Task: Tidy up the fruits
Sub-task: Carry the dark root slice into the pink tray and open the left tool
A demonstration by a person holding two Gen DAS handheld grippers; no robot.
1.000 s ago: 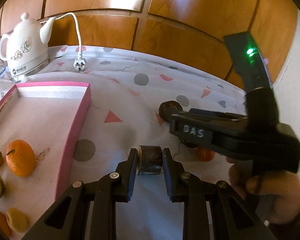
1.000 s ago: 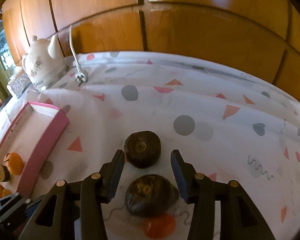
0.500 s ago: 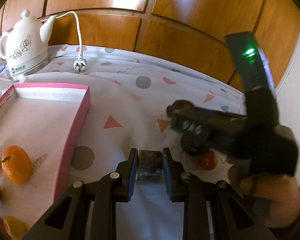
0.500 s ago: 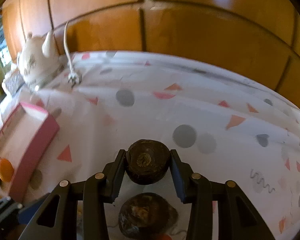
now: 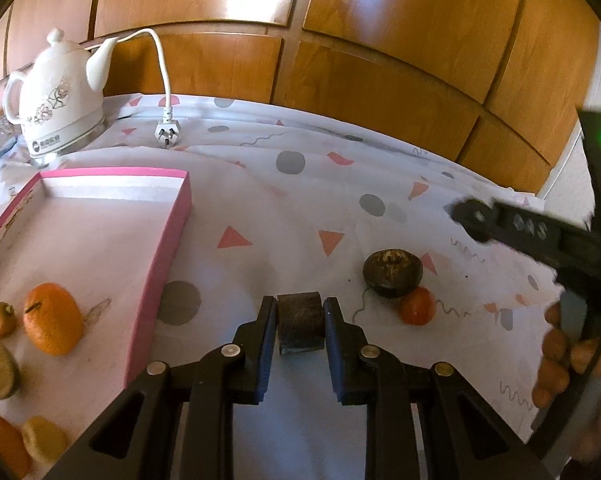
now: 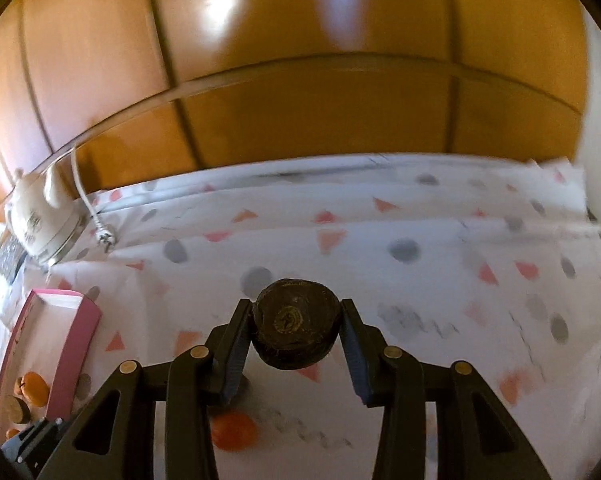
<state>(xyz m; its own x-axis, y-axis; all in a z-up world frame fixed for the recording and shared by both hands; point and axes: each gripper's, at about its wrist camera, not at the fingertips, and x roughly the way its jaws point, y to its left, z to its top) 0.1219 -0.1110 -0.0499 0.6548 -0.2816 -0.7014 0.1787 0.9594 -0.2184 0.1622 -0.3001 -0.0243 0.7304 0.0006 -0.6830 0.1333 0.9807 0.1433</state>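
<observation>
**Both grippers loaded, tray off to the left**

In the left wrist view, our left gripper (image 5: 300, 322) sits at bottom centre, its jaws narrowed around a dark brown, squat, cylinder-like fruit (image 5: 300, 322) gripped on its two flat sides. In the right wrist view, our right gripper (image 6: 296, 330) likewise clamps a dark brown round fruit with a dried, ringed top (image 6: 295, 322), lifted above the cloth.

Moving outward in the left view, the pink-walled shallow cardboard tray (image 5: 168, 256) fills the left of the frame, its near wall just left of the left gripper. Inside it, at lower left, lies a bright orange mandarin (image 5: 52, 318) among other pieces. To the right of the left gripper, another dark brown round fruit (image 5: 392, 274) rests on the patterned white tablecloth (image 5: 292, 208), touching a small red-orange fruit (image 5: 418, 306).

We judge the left gripper is the nearer one to the tray; the right gripper sees it far at lower left.
</observation>
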